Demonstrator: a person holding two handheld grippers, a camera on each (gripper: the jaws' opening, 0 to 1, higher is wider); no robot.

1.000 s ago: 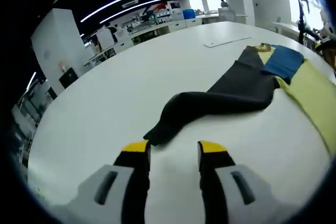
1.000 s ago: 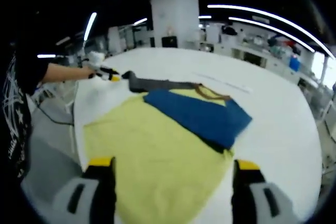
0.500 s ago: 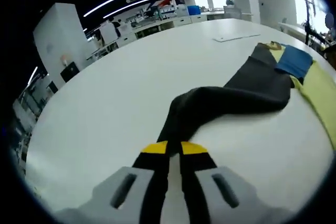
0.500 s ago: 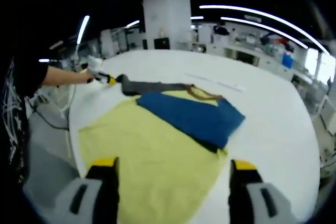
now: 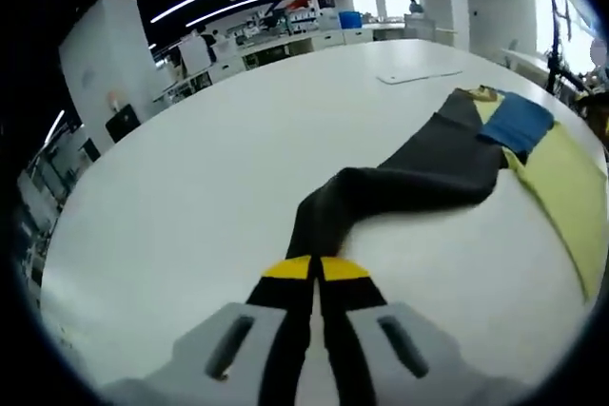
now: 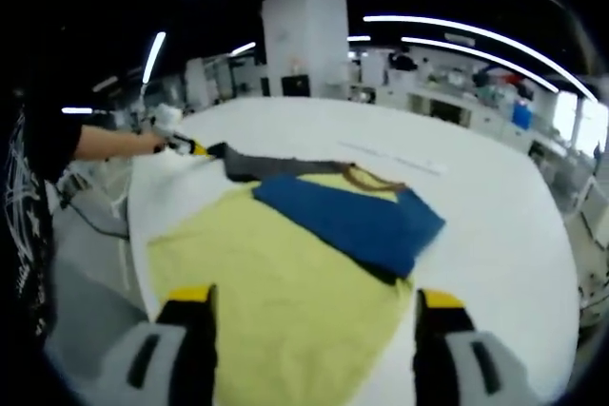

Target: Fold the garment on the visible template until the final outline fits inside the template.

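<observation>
In the left gripper view we are pinching the end of the dark sleeve [image 5: 400, 187] with our left gripper [image 5: 314, 271]; its yellow-tipped jaws are pressed together on the cloth. The sleeve is running away from the jaws across the white table [image 5: 209, 159], bending once and then joining the rest of the garment near the yellow template [image 5: 561, 168], where a blue part [image 5: 516, 121] is lying on top. A thin flat white strip [image 5: 419, 74] is lying on the table beyond the garment, apart from it.

In the right gripper view our right gripper [image 6: 309, 299] is hovering over the near edge of the template [image 6: 276, 292] with its jaws standing wide apart and nothing between them. The blue part [image 6: 352, 221] is lying across the far half of the yellow sheet, with a brown collar edge [image 6: 376, 181] showing just behind it. The sleeve [image 6: 271, 164] is stretching off the template to the left, toward the left gripper [image 6: 190, 147], which is gripping its tip while a hand [image 6: 152, 142] is holding that tool. A dark-clothed torso is showing at the left edge. Most of the garment is lying on the template; the sleeve is reaching out past its outline onto the bare table [image 6: 495, 225].
</observation>
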